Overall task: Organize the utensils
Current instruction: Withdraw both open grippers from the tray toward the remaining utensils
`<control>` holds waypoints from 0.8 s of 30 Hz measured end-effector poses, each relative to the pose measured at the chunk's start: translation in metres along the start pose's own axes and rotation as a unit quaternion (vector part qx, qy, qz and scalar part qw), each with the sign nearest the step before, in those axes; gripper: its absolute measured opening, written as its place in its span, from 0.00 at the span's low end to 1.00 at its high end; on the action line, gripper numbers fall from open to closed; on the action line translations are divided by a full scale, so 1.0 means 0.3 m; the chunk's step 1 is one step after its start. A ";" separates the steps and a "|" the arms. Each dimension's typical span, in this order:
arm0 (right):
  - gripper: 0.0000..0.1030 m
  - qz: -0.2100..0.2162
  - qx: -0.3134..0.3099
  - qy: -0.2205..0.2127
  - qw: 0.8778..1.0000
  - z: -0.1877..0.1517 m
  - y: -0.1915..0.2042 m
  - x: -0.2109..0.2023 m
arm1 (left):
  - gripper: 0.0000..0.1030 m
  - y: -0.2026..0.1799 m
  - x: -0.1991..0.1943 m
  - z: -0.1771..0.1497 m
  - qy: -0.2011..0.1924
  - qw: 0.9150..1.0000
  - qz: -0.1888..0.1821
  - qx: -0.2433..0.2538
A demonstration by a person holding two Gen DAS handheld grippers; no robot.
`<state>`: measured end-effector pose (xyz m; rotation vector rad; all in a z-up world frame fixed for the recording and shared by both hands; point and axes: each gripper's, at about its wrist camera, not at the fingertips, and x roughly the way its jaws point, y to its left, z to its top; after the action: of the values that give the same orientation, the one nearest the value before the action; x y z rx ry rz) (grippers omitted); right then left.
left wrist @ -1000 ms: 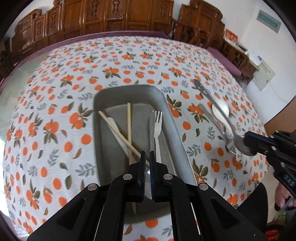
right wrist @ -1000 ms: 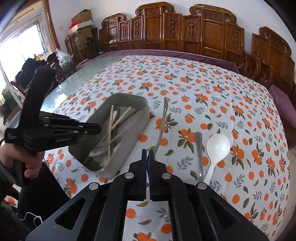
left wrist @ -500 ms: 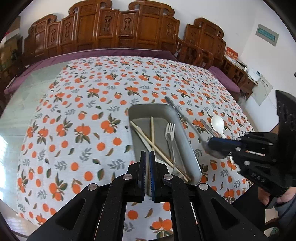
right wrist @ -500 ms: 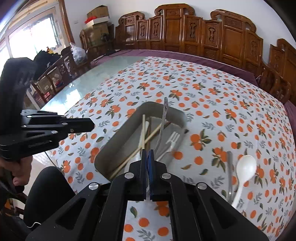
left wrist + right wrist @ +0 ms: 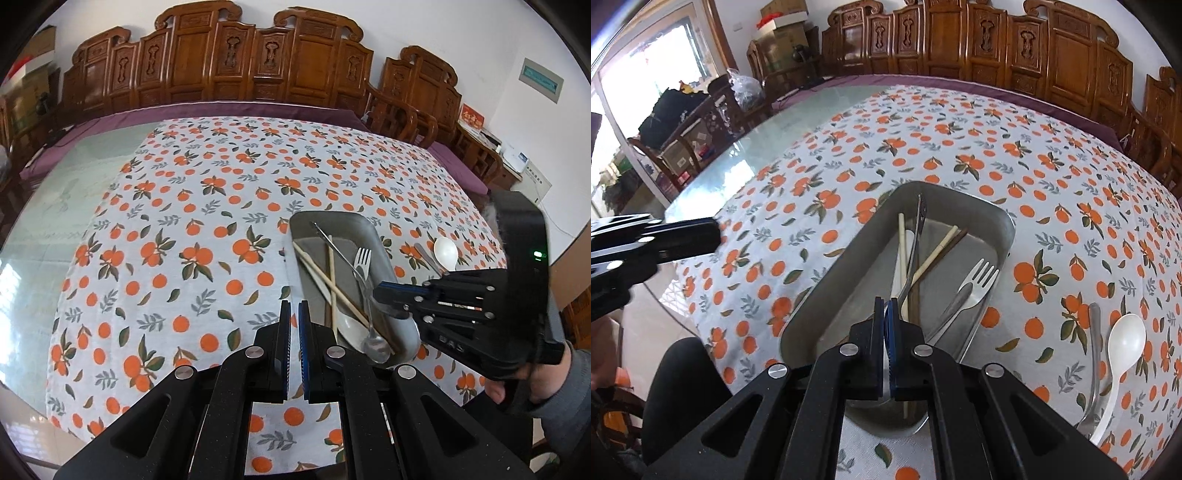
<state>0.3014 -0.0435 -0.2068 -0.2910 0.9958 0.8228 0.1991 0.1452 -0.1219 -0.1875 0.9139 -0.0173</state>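
Note:
A metal tray [image 5: 373, 236] [image 5: 1001, 221] sits on the orange-print tablecloth and holds chopsticks [image 5: 330, 284] [image 5: 932, 260], a fork [image 5: 362, 258] [image 5: 975, 286] and a metal spoon [image 5: 375, 345]. My right gripper [image 5: 888, 345] [image 5: 384, 291] is shut on a metal utensil [image 5: 916, 243] and holds it over the tray, handle pointing away. My left gripper [image 5: 291, 350] is shut and empty, left of the tray's near end; it also shows at the left edge of the right wrist view [image 5: 683, 236]. A white spoon [image 5: 1123, 350] [image 5: 446, 253] and a metal utensil [image 5: 1093, 354] lie right of the tray.
Carved wooden chairs [image 5: 236, 66] line the far side of the table. A bare glass tabletop [image 5: 62, 192] lies left of the cloth. The table's front edge is close below both grippers.
My right gripper has carried the metal utensil left from the cloth to over the tray and lowered it. My left gripper has drawn back and left, away from the tray.

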 end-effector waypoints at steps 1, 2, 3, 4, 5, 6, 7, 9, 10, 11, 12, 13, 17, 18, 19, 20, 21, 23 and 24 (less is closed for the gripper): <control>0.02 -0.001 0.002 0.002 1.000 0.001 -0.004 0.008 | 0.03 0.002 0.001 -0.002 0.001 1.000 0.000 -0.001; 0.02 -0.003 0.007 0.004 1.000 0.004 -0.010 0.019 | 0.03 0.004 0.001 -0.004 0.001 1.000 0.001 -0.001; 0.02 -0.006 0.011 0.007 1.000 0.006 -0.015 0.026 | 0.03 0.005 0.002 -0.005 0.002 1.000 0.001 -0.001; 0.02 -0.007 0.015 0.009 1.000 0.008 -0.020 0.032 | 0.03 0.006 0.003 -0.007 0.003 1.000 0.001 -0.002; 0.02 -0.007 0.019 0.012 1.000 0.010 -0.024 0.040 | 0.03 0.006 0.004 -0.008 0.003 1.000 0.001 -0.002; 0.02 -0.007 0.022 0.013 1.000 0.012 -0.026 0.046 | 0.03 0.006 0.005 -0.010 0.004 1.000 0.001 -0.002; 0.02 -0.009 0.025 0.015 1.000 0.013 -0.029 0.054 | 0.03 0.005 0.005 -0.011 0.004 1.000 0.001 -0.002; 0.03 -0.007 0.031 0.019 0.999 0.014 -0.029 0.065 | 0.03 0.002 0.006 -0.014 0.005 1.000 0.000 -0.002; 0.03 -0.004 0.034 0.022 0.999 0.013 -0.028 0.071 | 0.03 0.000 0.007 -0.014 0.005 1.000 0.000 -0.001; 0.03 0.002 0.037 0.024 0.999 0.012 -0.027 0.076 | 0.03 -0.003 0.008 -0.015 0.006 1.000 0.000 -0.001; 0.03 0.010 0.040 0.028 0.999 0.010 -0.026 0.081 | 0.03 -0.006 0.009 -0.016 0.006 1.000 0.000 -0.001; 0.03 0.021 0.041 0.032 0.998 0.007 -0.023 0.087 | 0.03 -0.008 0.010 -0.017 0.007 1.000 0.000 0.000; 0.03 0.021 0.038 0.030 0.999 -0.008 -0.017 0.089 | 0.03 -0.017 0.015 -0.017 0.009 1.000 0.000 0.002; 0.04 0.023 0.038 0.029 0.999 -0.011 -0.019 0.085 | 0.03 -0.022 0.014 -0.016 0.009 1.000 0.001 0.003; 0.04 0.024 0.037 0.027 0.999 -0.014 -0.021 0.080 | 0.03 -0.027 0.012 -0.016 0.009 1.000 0.001 0.004; 0.06 0.027 0.036 0.019 0.999 -0.017 -0.024 0.066 | 0.03 -0.030 0.011 -0.013 0.008 1.000 0.001 0.004; 0.06 0.028 0.036 0.014 0.999 -0.018 -0.027 0.055 | 0.03 -0.037 0.007 -0.012 0.006 1.000 0.001 0.006; 0.06 0.030 0.037 0.005 0.999 -0.022 -0.040 0.027 | 0.03 -0.049 0.003 -0.009 0.005 1.000 0.000 0.008; 0.06 0.037 0.039 -0.001 0.999 -0.024 -0.048 0.011 | 0.03 -0.056 0.000 -0.008 0.004 1.000 -0.001 0.009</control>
<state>0.3081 -0.0556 -0.2155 -0.1869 1.0385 0.8483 0.1984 0.1282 -0.1205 -0.1720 0.9210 -0.0284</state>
